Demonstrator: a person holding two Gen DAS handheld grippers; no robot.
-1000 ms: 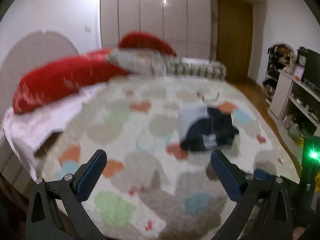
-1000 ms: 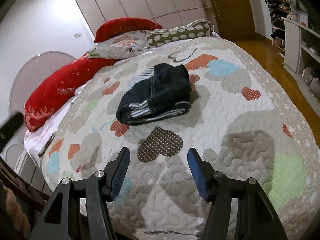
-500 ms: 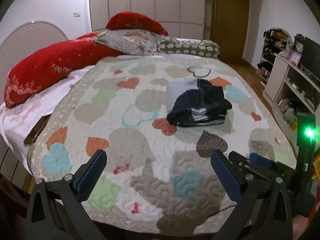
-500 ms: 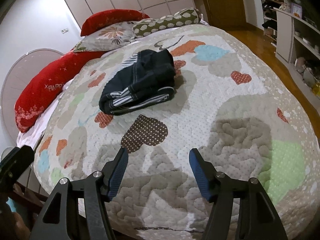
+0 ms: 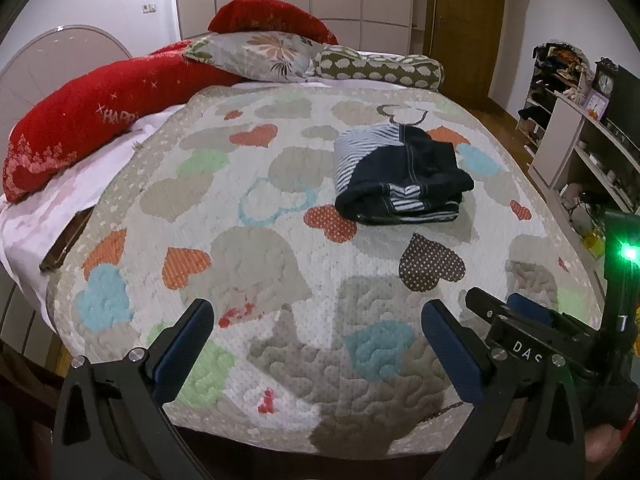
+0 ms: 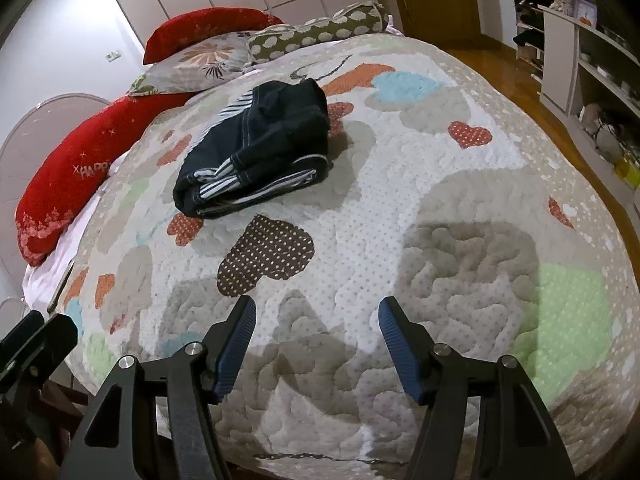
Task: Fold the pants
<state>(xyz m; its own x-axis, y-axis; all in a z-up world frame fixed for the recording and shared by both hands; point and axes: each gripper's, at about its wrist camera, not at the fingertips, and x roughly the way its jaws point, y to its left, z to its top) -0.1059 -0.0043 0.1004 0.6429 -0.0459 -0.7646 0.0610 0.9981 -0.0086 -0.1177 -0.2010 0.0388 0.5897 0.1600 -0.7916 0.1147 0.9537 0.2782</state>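
- Starting at the left of the left wrist view: two red pillows (image 5: 92, 120) lie along the bed's far-left edge, with one floral pillow (image 5: 264, 56) and one spotted bolster (image 5: 380, 70) at the head.
- The left gripper (image 5: 316, 344) hangs over the near edge of the heart-patterned quilt (image 5: 248, 264), jaws spread wide, nothing between them.
- One pair of pants (image 5: 400, 176), dark with striped lining, sits as a compact bundle right of the quilt's middle, well apart from both claws and touching neither.
- From the left claw the bundle lies ahead and to the right; from the right gripper (image 6: 316, 340) the pants (image 6: 256, 148) lie ahead and to the left, so the bundle sits between the two lines of reach.
- Its long axis runs roughly across the bed, side to side in both views, with the layered open edges facing the claws.
- The right claw is also released, pads parted over bare quilt (image 6: 460, 184), holding nothing.
- I judge the right claw somewhat nearer, though the fisheye makes this uncertain.
- Count: two grippers, one bundle, four cushions; a shelf unit (image 5: 580, 136) stands at the far right.
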